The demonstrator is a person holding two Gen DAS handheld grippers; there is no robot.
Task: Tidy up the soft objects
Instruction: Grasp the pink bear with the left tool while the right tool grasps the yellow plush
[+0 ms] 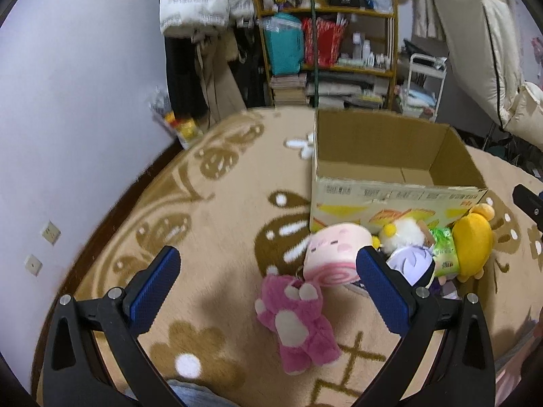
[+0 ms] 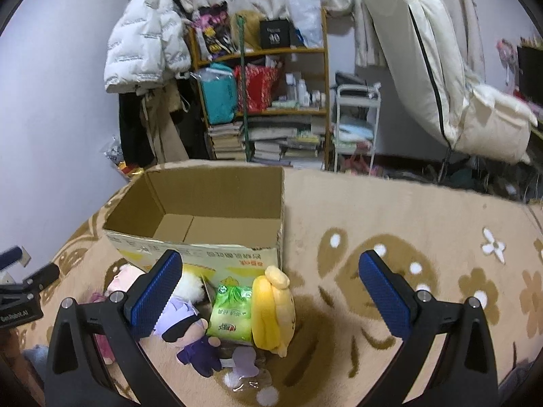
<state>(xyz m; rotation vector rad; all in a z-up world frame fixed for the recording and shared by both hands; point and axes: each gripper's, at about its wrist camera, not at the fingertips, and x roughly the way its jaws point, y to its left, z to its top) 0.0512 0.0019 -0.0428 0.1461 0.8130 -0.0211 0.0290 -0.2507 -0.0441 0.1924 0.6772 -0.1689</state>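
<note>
An open, empty cardboard box point(image 1: 390, 156) stands on the beige rug; it also shows in the right wrist view point(image 2: 217, 213). Soft toys lie in front of it: a pink bear plush point(image 1: 298, 322), a pink roll-cake plush point(image 1: 334, 254), a white fluffy plush point(image 1: 404, 234), a purple-haired doll point(image 2: 190, 325), a green tissue pack point(image 2: 232, 312) and a yellow plush point(image 2: 271, 312). My left gripper point(image 1: 268, 271) is open above the pink bear. My right gripper point(image 2: 269, 271) is open above the yellow plush and tissue pack.
A cluttered bookshelf point(image 2: 268, 101), hanging coats point(image 2: 146, 44) and a white cart point(image 2: 354, 125) stand behind the rug. A folded mattress point(image 2: 441, 68) leans at right. A wall point(image 1: 68, 118) bounds the left side. The patterned rug point(image 2: 407, 237) stretches right of the box.
</note>
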